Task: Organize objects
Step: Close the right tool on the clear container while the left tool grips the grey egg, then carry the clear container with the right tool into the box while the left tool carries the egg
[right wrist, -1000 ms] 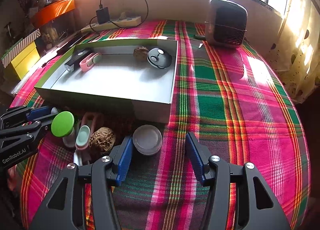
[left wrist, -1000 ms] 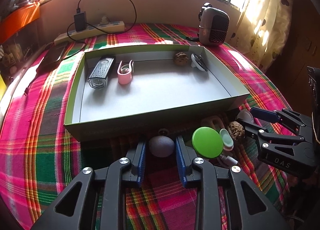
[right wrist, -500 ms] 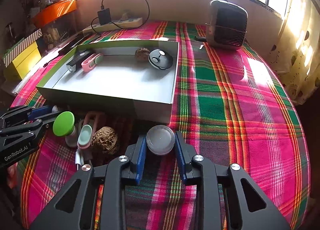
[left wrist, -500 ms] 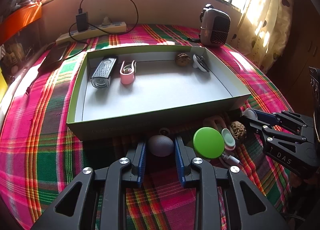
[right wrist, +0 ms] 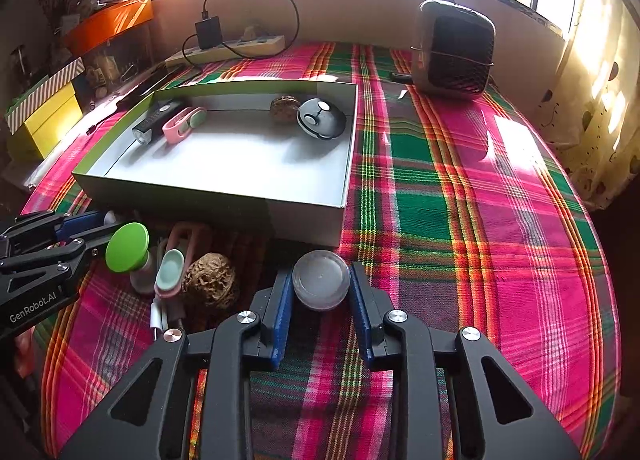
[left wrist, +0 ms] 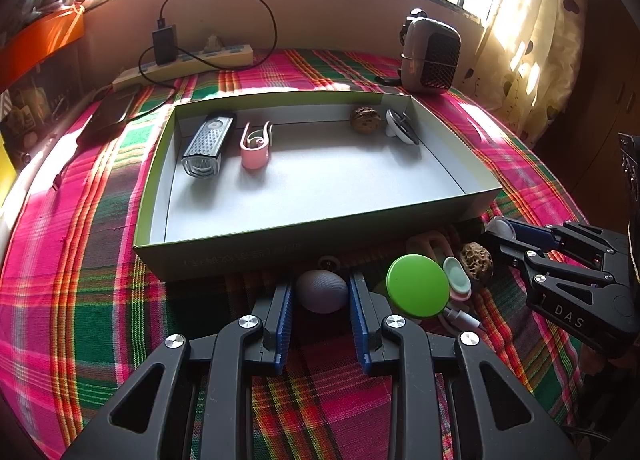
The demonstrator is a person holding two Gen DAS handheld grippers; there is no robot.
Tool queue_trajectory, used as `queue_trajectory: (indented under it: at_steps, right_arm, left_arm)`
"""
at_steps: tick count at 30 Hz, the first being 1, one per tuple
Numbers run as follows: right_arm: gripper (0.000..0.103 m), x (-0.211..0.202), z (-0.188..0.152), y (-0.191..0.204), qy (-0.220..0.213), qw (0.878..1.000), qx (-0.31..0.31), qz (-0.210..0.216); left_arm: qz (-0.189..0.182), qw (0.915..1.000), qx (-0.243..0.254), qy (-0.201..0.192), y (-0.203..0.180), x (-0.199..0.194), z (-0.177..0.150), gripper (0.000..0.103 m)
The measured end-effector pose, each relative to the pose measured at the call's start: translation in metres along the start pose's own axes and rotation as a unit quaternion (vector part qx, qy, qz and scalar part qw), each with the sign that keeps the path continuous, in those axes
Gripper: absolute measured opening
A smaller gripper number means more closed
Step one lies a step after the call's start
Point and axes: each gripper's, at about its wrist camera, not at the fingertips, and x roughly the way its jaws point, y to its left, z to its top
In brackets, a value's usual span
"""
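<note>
My left gripper (left wrist: 322, 292) is shut on a grey textured ball (left wrist: 322, 291), just in front of the green-rimmed box (left wrist: 224, 256). My right gripper (right wrist: 321, 284) is shut on a clear round lidded jar (right wrist: 321, 280), also in front of the box (right wrist: 308, 216). The box holds a black flashlight (left wrist: 206, 144), a pink clip (left wrist: 255, 144), a walnut (left wrist: 365, 119) and a black-and-white round gadget (right wrist: 321, 119). Between the grippers lie a green round-capped object (left wrist: 418, 286), a mint-and-pink clip (left wrist: 457, 280), a walnut (right wrist: 210, 280) and a white cable (left wrist: 460, 316).
A small heater (right wrist: 454, 48) stands at the back right. A power strip with a charger and cable (left wrist: 184, 60) lies at the back. Yellow and striped boxes (right wrist: 44, 112) sit at the left. The plaid cloth (right wrist: 480, 220) covers the table.
My right gripper closed on the clear jar and lifted it slightly. My left gripper stayed shut on the grey ball and both views have drawn back a little from the box.
</note>
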Motion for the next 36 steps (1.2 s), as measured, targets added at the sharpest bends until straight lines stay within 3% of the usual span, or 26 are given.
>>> queue_trajectory:
  at_steps: [21, 36]
  right_arm:
    - [0.029, -0.006, -0.003, 0.004, -0.005, 1.000, 0.003, 0.013]
    - [0.029, -0.034, 0.014, 0.015, -0.040, 0.999, -0.010, 0.028]
  left_arm:
    - [0.002, 1.0000, 0.000, -0.008, 0.004, -0.008, 0.002, 0.024]
    - [0.014, 0.9989, -0.006, -0.043, 0.011, -0.044, 0.001, 0.024]
